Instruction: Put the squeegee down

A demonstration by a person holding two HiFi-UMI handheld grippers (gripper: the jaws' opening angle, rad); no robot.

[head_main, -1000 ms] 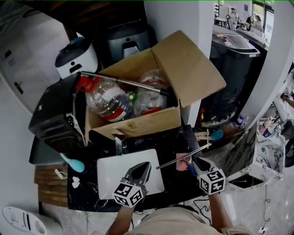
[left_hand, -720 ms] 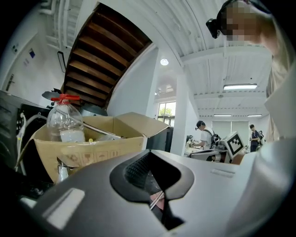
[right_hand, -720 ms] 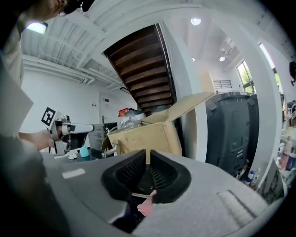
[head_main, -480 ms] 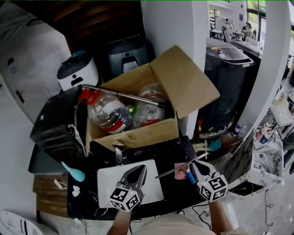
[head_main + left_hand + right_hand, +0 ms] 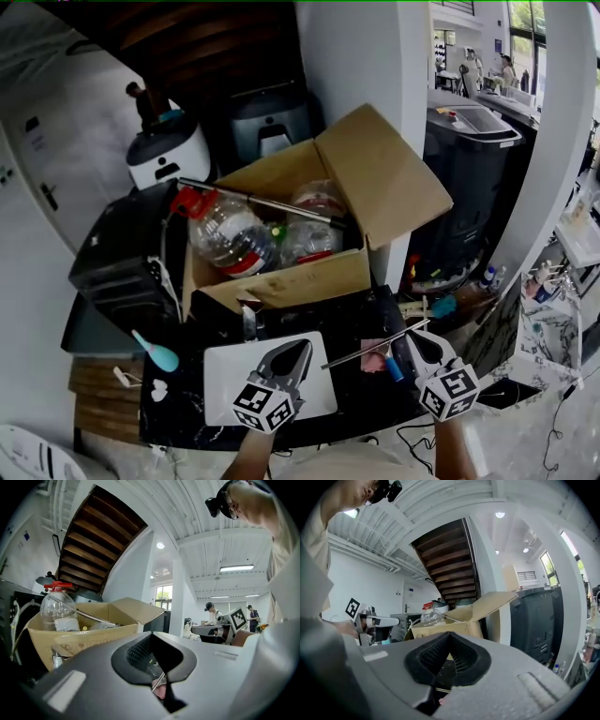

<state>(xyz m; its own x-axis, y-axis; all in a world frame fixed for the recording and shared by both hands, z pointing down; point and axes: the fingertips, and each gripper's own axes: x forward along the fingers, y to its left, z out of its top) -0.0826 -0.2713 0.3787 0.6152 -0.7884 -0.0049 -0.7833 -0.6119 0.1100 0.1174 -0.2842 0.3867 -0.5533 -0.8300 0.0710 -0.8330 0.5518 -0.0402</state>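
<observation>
Left gripper (image 5: 300,347) and right gripper (image 5: 415,340) both closed and empty, the squeegee (image 5: 370,349) lies on the table (image 5: 173,403) between them, seemingly light and stiff, best taken by its blue handle (image 5: 392,367)

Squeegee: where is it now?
Head view, lower right: the squeegee lies on the black table, between the white board and the right hand-held gripper.

The white board (image 5: 221,375) on the dark worktop (image 5: 176,405) lies largely bare, leaving open room at the front centre. Just behind it, the cardboard box (image 5: 281,272) walls off the rear. The squeegee (image 5: 375,345) slants across the right side, and a black appliance (image 5: 122,262) blocks the left.
</observation>
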